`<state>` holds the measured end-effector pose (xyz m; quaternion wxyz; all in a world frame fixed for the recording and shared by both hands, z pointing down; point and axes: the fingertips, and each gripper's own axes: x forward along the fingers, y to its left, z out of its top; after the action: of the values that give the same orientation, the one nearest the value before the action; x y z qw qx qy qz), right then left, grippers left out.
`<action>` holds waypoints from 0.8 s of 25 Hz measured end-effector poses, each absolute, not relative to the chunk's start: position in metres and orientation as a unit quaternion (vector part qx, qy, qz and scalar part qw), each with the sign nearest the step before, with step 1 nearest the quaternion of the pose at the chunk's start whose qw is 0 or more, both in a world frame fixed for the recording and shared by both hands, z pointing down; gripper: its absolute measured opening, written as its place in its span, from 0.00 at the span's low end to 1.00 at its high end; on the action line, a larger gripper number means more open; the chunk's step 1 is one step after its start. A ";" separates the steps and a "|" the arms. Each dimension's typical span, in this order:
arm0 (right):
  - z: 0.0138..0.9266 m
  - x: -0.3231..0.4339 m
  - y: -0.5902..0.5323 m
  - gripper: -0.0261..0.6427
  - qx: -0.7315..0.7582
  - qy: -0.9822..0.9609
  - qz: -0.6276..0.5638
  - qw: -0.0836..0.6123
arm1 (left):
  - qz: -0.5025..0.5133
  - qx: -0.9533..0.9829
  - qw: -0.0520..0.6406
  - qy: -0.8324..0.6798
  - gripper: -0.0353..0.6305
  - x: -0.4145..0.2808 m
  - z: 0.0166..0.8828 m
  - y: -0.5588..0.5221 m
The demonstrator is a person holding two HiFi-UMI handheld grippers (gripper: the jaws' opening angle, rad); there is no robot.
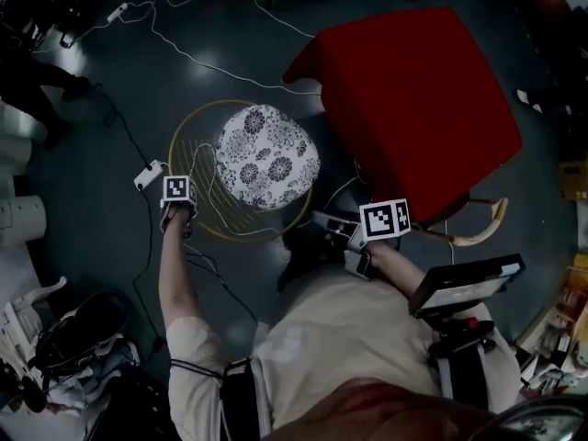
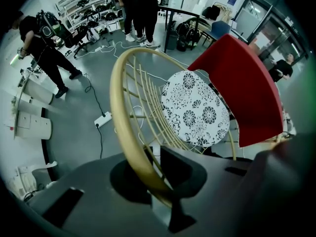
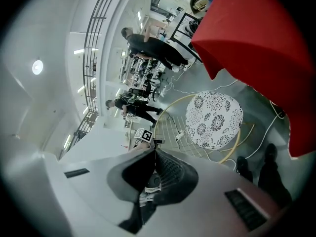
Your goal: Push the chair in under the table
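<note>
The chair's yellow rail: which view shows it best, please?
Left gripper view: the rail looms close, clamped by the left gripper. Head view shows its hoop small from above; right gripper view, a distant arc.

Legs of the round yellow wire-framed chair (image 1: pixel 266 159) and the red square table (image 1: pixel 413 99) are hidden from above.

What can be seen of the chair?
The chair is round: a pale yellow hoop rim with thin wire spokes, looking like painted metal, and a round cushion in black-and-white flower print. It stands upright on the floor close beside the red table, with the seat not under it. The left gripper is shut on the rim.
</note>
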<state>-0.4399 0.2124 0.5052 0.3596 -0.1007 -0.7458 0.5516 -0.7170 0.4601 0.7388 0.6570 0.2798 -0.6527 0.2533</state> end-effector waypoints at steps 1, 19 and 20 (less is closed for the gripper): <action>0.505 -0.442 0.212 0.06 -0.101 -0.749 0.549 0.358 | 0.254 0.278 0.656 -0.654 0.12 -0.721 0.738 0.461; 0.492 -0.445 0.251 0.06 -0.106 -0.758 0.533 0.360 | 0.239 0.292 0.652 -0.657 0.12 -0.719 0.729 0.480; 0.491 -0.446 0.252 0.06 -0.108 -0.758 0.533 0.360 | 0.239 0.296 0.651 -0.657 0.12 -0.719 0.729 0.476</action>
<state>-0.4459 0.2517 0.4913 0.3598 -0.1080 -0.7580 0.5333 -0.7186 0.4764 0.7286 0.6511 0.2957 -0.6569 0.2390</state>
